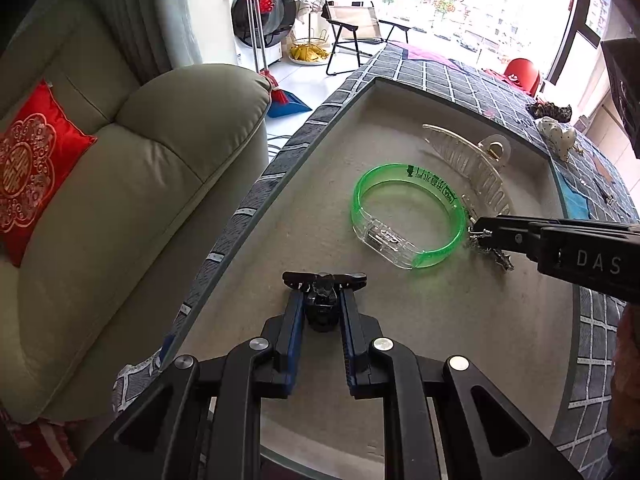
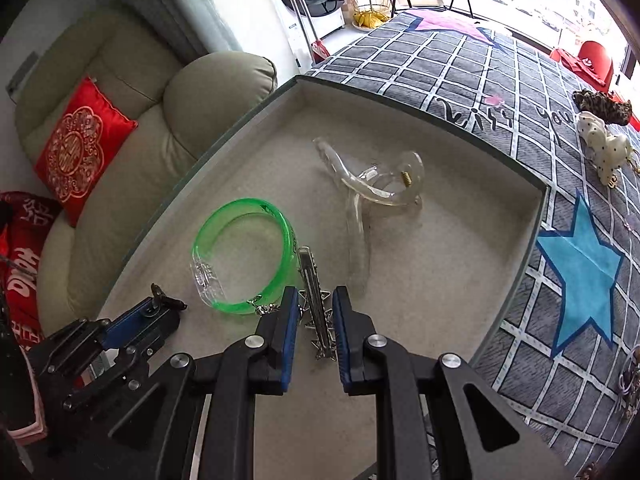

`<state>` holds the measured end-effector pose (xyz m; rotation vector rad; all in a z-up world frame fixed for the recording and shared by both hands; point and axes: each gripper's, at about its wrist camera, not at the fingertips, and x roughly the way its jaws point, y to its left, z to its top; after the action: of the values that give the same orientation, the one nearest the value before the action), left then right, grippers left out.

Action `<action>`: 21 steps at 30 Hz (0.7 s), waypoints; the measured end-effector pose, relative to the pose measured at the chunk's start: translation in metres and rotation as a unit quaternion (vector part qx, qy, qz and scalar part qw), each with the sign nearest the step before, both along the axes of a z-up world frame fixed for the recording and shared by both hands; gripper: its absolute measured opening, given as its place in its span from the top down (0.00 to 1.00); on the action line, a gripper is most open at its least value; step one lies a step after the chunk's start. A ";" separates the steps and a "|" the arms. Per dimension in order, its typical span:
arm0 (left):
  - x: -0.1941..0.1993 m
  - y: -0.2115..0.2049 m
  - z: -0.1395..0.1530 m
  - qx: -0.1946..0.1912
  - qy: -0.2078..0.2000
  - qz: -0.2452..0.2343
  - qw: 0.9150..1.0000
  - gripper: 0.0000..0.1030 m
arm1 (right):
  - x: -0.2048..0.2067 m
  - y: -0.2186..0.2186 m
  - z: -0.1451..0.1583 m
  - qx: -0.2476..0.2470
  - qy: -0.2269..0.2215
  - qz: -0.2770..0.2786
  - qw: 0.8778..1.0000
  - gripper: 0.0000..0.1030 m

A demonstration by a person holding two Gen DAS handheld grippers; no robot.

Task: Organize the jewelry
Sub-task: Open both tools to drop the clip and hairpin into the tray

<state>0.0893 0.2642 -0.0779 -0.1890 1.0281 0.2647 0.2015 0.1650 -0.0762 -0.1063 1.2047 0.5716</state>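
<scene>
Lower centre of the left wrist view: left gripper (image 1: 325, 280) clamped on one small black hair clip (image 1: 324, 278), clip crosswise at the fingertips, over the tray floor. Lower centre of the right wrist view: right gripper (image 2: 316, 300), jaws narrow, one silver star hair clip (image 2: 316, 304) lengthwise between the blue pads; whether the pads actually press it, cannot tell. That clip's far tip sits just beside the green bangle (image 2: 244, 256).

Tray (image 1: 400, 320), grey felt-lined, shallow, holds: one green bangle (image 1: 408, 216) with clear clasp section, lying flat at mid frame; one clear claw clip (image 1: 472, 160) up and right of it, near the far wall.

Outside the tray, on the grid-pattern cloth (image 2: 480, 80), upper right: one white spotted piece (image 2: 604, 148) and one dark leopard-print piece (image 2: 604, 106), touching or nearly so. One blue star print (image 2: 580, 276) on the cloth at right.

Left side: one beige sofa (image 1: 140, 184) with one red cushion (image 1: 32, 168).
</scene>
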 end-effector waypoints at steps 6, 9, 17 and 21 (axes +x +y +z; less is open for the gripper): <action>-0.002 -0.002 0.003 0.014 -0.001 0.001 1.000 0.81 | -0.001 -0.011 0.003 0.022 0.013 -0.014 1.000 0.58; -0.002 -0.004 0.004 0.020 -0.001 -0.004 1.000 0.81 | -0.006 -0.020 0.012 0.035 0.005 -0.019 0.999 0.52; -0.005 -0.009 0.010 0.038 -0.015 -0.004 0.999 0.02 | -0.026 -0.062 0.035 0.063 -0.014 -0.057 0.996 0.48; -0.008 -0.015 0.021 0.052 -0.036 -0.015 0.998 0.00 | -0.036 -0.079 0.043 0.072 -0.019 -0.069 0.995 0.48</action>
<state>0.0811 0.2487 -0.0570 -0.0880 0.9427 0.2812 0.1658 0.0865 -0.0328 0.0872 1.1207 0.5316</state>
